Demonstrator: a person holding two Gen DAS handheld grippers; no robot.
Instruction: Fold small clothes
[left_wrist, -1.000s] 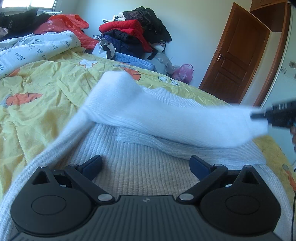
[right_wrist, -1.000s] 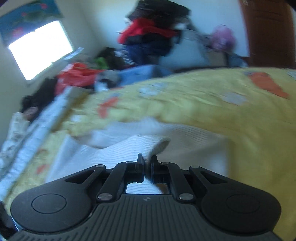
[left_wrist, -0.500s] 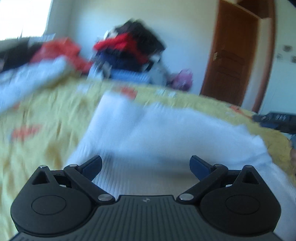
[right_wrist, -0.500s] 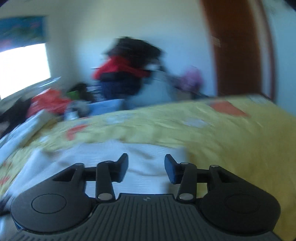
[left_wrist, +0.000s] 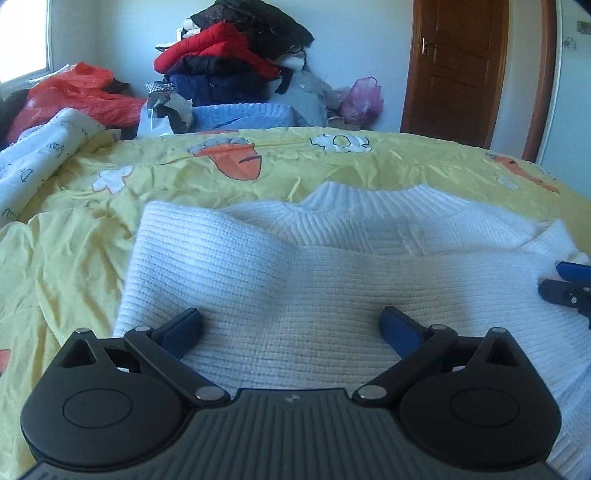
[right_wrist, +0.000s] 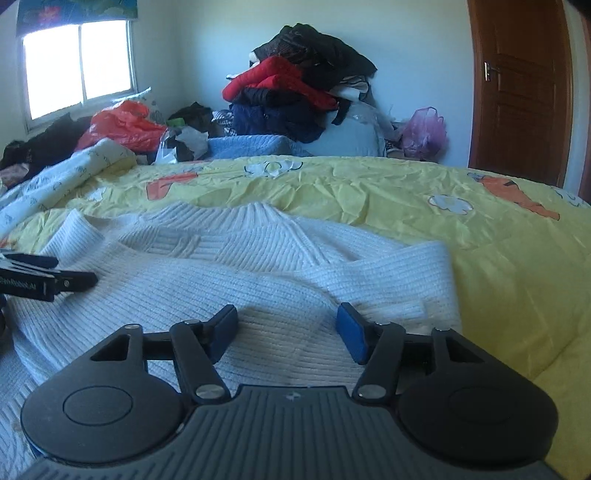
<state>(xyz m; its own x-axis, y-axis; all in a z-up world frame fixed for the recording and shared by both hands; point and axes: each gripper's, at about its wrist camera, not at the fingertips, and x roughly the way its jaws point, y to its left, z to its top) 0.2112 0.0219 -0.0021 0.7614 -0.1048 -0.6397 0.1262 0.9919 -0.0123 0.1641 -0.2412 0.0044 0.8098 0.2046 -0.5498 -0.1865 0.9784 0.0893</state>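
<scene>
Sweater (left_wrist: 332, 280), white ribbed knit, spread flat on yellow bedspread (left_wrist: 74, 258) with carrot and flower prints, collar toward far side, sleeves folded across the body.

Left wrist view: left gripper (left_wrist: 290, 325) low over near part of sweater, fingers wide apart, holding nothing. Left sleeve lying across the chest as a thick band. Tips of right gripper (left_wrist: 569, 282) poking in at right edge, over sweater's side. Rolled white quilt (left_wrist: 40, 155) with lettering at far left on the bed. Beyond the bed: red plastic bag (left_wrist: 74, 96), folded blue knit (left_wrist: 243, 114), tall heap of clothes (left_wrist: 236, 55) in red, black and navy, pink bag (left_wrist: 362, 96), brown door (left_wrist: 454, 70). Nothing lying on sweater between the fingers.

Right wrist view: right gripper (right_wrist: 288, 328) also spread open, empty, just above sweater (right_wrist: 221, 273). Folded sleeve cuff ending just beyond the right finger, close to sweater's edge, bedspread (right_wrist: 498, 258) bare past it. Left gripper (right_wrist: 55, 275) reaching in from left edge over the knit; gap between its tips hard to judge from this side. Same quilt (right_wrist: 74, 170), red bag (right_wrist: 122, 125), heap of clothes (right_wrist: 295, 85), pink bag (right_wrist: 424, 131) and door (right_wrist: 517, 85) behind, bright window (right_wrist: 77, 62) at upper left.
</scene>
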